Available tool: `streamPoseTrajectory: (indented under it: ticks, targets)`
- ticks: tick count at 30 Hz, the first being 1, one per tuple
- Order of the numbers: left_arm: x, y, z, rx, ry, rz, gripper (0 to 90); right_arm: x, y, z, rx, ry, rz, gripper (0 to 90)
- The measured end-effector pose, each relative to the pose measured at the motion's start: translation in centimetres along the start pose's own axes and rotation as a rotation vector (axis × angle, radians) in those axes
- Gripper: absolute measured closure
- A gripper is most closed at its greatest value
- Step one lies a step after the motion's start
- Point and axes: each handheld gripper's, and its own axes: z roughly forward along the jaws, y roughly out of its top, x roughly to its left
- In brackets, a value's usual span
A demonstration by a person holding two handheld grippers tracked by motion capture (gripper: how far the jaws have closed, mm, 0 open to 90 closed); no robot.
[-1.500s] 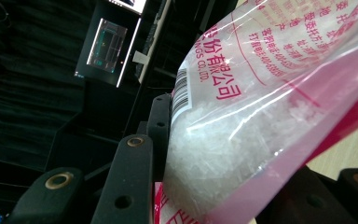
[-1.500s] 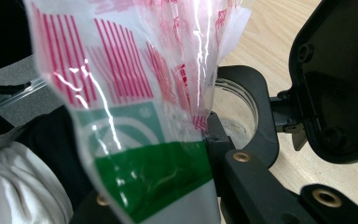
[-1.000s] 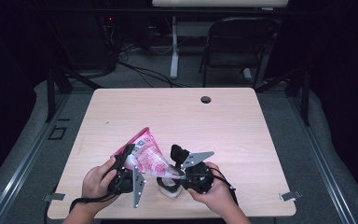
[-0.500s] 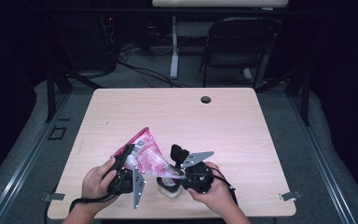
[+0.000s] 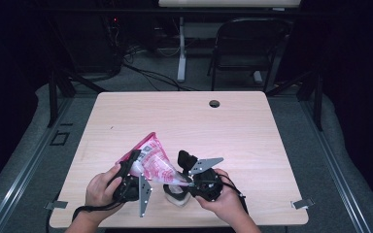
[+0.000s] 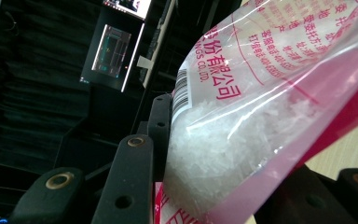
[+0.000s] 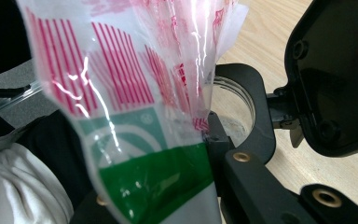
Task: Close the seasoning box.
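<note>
At the near edge of the table, the person's two hands hold the grippers close together, with a plastic bag stretched between them. The left gripper pinches the bag's fat end: in the left gripper view its jaws press against clear plastic printed in red, packed with white crystals. The right gripper pinches the bag's narrow corner, and in the right gripper view the red-striped and green-printed plastic is caught between its jaws. Just under that corner sits a small round container, its black rim showing beside the right gripper's jaw, with a black lid open beside it. The bag slants up and away toward the left, over bare wood. Farther off, near the table's back edge, is a small round hole, and beyond it a folding chair on the floor.
</note>
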Motion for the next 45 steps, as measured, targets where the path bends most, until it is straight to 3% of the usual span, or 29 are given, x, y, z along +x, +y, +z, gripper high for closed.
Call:
streamPoseTrajectory:
  ticks: [45]
  targets:
    - [0.29,0.34,-0.23,-0.003,0.013,0.017,70.4,-0.10,-0.03,0.11,-0.003,-0.001,0.008,90.0]
